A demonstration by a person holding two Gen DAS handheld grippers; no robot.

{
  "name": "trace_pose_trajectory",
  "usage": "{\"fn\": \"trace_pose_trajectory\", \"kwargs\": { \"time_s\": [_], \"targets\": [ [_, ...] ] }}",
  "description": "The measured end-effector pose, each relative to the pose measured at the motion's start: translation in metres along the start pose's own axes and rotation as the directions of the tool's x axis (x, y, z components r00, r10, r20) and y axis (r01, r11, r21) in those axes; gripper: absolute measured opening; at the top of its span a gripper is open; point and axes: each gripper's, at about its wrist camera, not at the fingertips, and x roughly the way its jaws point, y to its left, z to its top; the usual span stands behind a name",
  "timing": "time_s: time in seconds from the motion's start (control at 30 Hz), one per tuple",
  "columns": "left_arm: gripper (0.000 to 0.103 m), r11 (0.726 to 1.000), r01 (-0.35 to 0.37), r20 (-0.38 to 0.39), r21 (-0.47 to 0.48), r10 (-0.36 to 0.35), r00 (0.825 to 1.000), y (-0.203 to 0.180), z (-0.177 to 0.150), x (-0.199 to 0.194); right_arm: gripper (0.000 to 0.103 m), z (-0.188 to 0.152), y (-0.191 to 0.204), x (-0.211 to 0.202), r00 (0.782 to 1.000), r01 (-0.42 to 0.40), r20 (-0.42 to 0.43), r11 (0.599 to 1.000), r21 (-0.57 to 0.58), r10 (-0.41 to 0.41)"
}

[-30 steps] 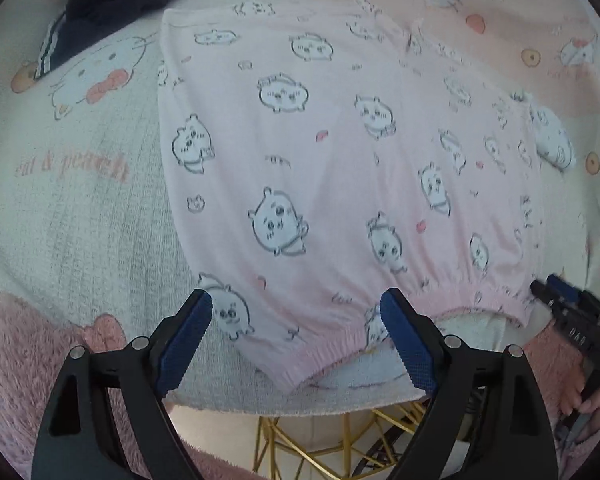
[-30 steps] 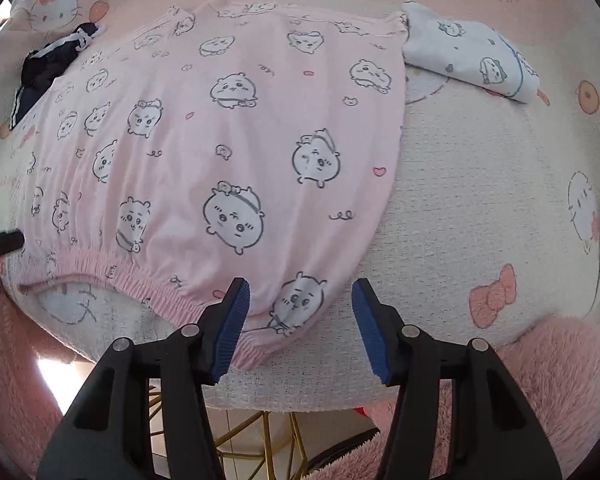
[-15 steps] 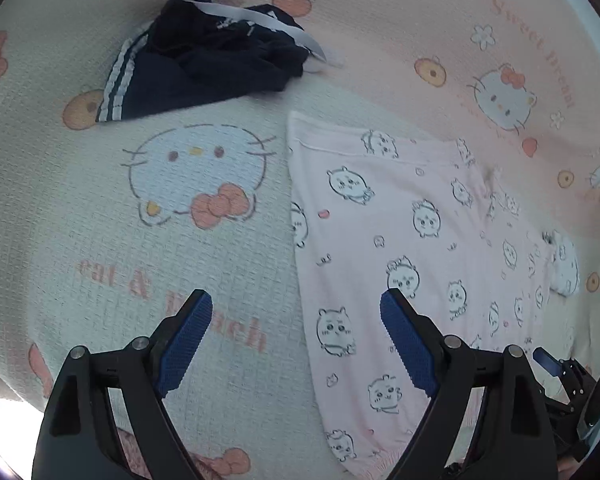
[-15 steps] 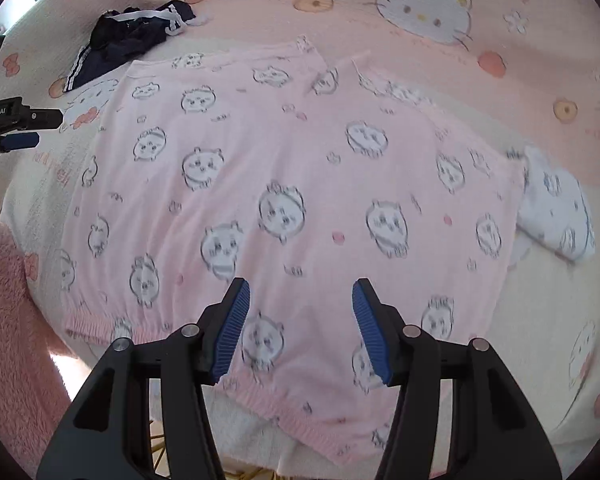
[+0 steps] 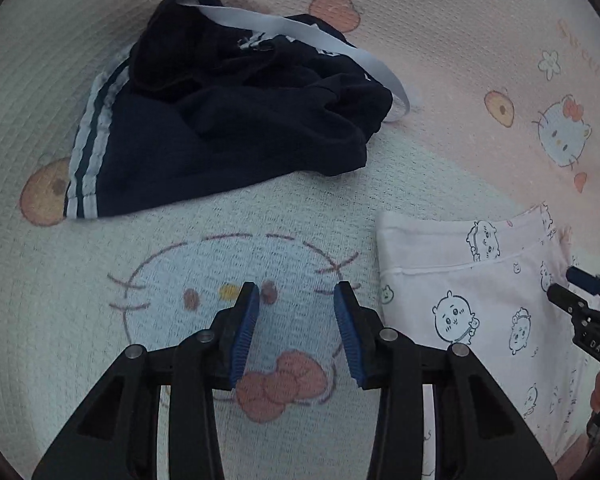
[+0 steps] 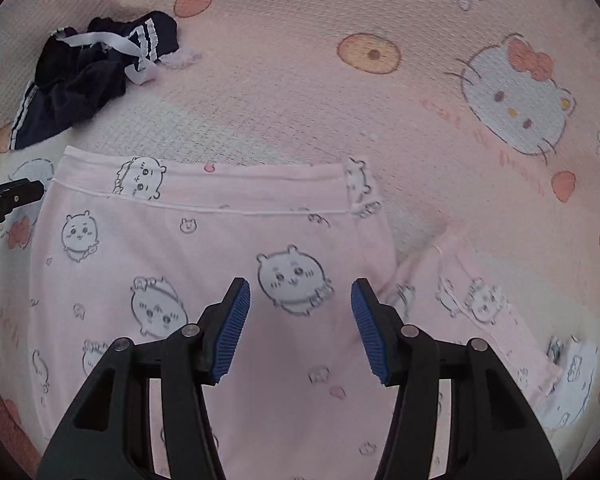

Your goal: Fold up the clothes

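Here the left gripper [image 5: 296,312] points down at the bed cover [image 5: 220,240], and its two blue ribbed pads are closing with nothing between them but a cat face woven into the cover. Just to its right lies the pink pajama piece [image 5: 472,312], flat and soft, with little round animal faces printed on it. Its lower part is cut off by the edge of the picture.

The right gripper [image 6: 300,316] hangs over the same pink pajama piece [image 6: 220,280]. Its pads stand apart and hold nothing (the cloth lies below them, not pinched). A folded hem with a thin seam runs across the far end. To the right, a narrower pink part runs off, and I cannot tell how it joins. A small white printed cloth [image 6: 572,384] sits at the lower right, half cut off and blurry.

Farther away lies one dark navy garment [image 5: 220,128], crumpled, with white stripes down one side and a white band. Its shape is hard to make out. The cover is bumpy like a waffle, pink and cream.
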Motion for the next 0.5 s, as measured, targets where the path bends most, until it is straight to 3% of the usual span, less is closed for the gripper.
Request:
{"fn": "trace_pose_trajectory", "kwargs": {
  "time_s": [0.17,0.3,0.43,0.5],
  "targets": [
    [0.041,0.998,0.023,0.019,0.066,-0.024,1.0,-0.005,0.008,0.002,0.053,0.015,0.003,0.017,0.999,0.026,0.023,0.999,-0.027,-0.025],
    [0.041,0.996,0.077,0.039,0.041,-0.078,0.996,-0.001,0.005,0.001,0.053,0.011,-0.025,0.019,0.996,0.091,0.015,0.996,-0.002,-0.091],
    [0.042,0.991,0.126,0.041,0.045,-0.128,0.991,-0.006,0.005,0.004,0.056,0.004,-0.058,0.019,0.999,0.033,-0.004,0.996,0.083,-0.033],
    [0.042,0.989,0.133,0.041,0.064,-0.136,0.99,-0.01,0.007,0.004,0.05,0.003,-0.068,0.012,1.0,0.014,0.017,0.993,0.12,-0.016]
  ]
}}
